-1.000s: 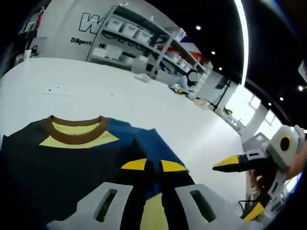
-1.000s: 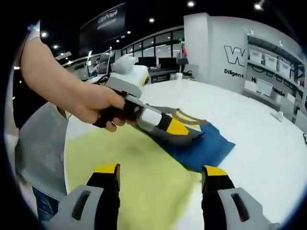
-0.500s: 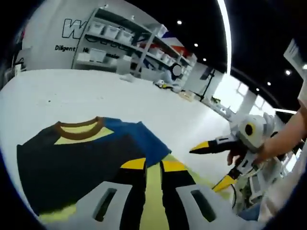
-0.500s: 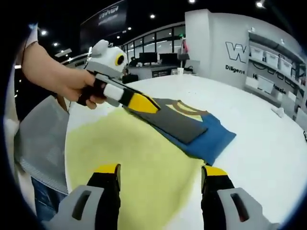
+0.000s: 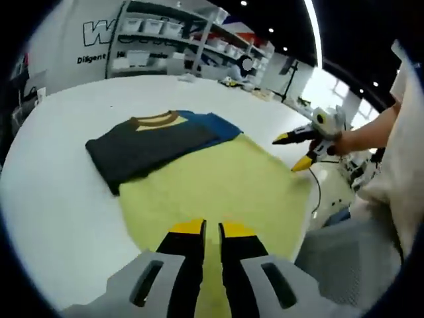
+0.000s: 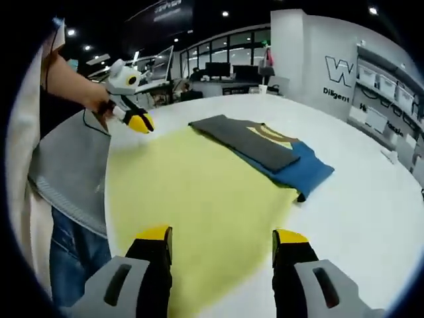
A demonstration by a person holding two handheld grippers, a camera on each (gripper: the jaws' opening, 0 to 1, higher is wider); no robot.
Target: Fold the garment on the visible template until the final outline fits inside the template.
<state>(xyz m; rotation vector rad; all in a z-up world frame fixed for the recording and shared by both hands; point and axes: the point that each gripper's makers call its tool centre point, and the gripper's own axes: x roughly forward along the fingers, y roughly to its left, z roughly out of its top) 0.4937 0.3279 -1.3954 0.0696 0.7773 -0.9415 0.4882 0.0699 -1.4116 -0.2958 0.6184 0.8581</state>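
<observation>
Garment (image 5: 156, 140), folded into a narrow dark band with a blue part peeking along 1 side and a brown collar at 1 end, lying on the white table (image 5: 59, 199) with part of it overlapping the far edge of the yellow template (image 5: 218, 189). Seen again in the right gripper view as a dark strip over blue cloth (image 6: 265, 149), partly on the yellow sheet (image 6: 199, 205), the blue end spilling past its edge onto bare table (image 6: 371, 218). Long axis running along that far template edge, collar end pointing away toward the shelving wall. Judged not yet finished: outline apparently overhanging the template, so probably needs 1 more fold or a slide inward. Best done by pinching the overhanging blue edge low and flat with both tools, then drawing the whole stack toward the template's middle without dragging the yellow sheet or opening the earlier folds; keeping corners square matters, as does leaving everything in view. Left gripper (image 5: 211, 228) held above the near template edge, jaws pressed nearly together, pinching nothing; also seen at the table's side (image 6: 136, 120). Right gripper (image 6: 222, 233) spread wide, empty, hovering over the near edge; seen off to the side too (image 5: 299, 147), tips parted.
</observation>
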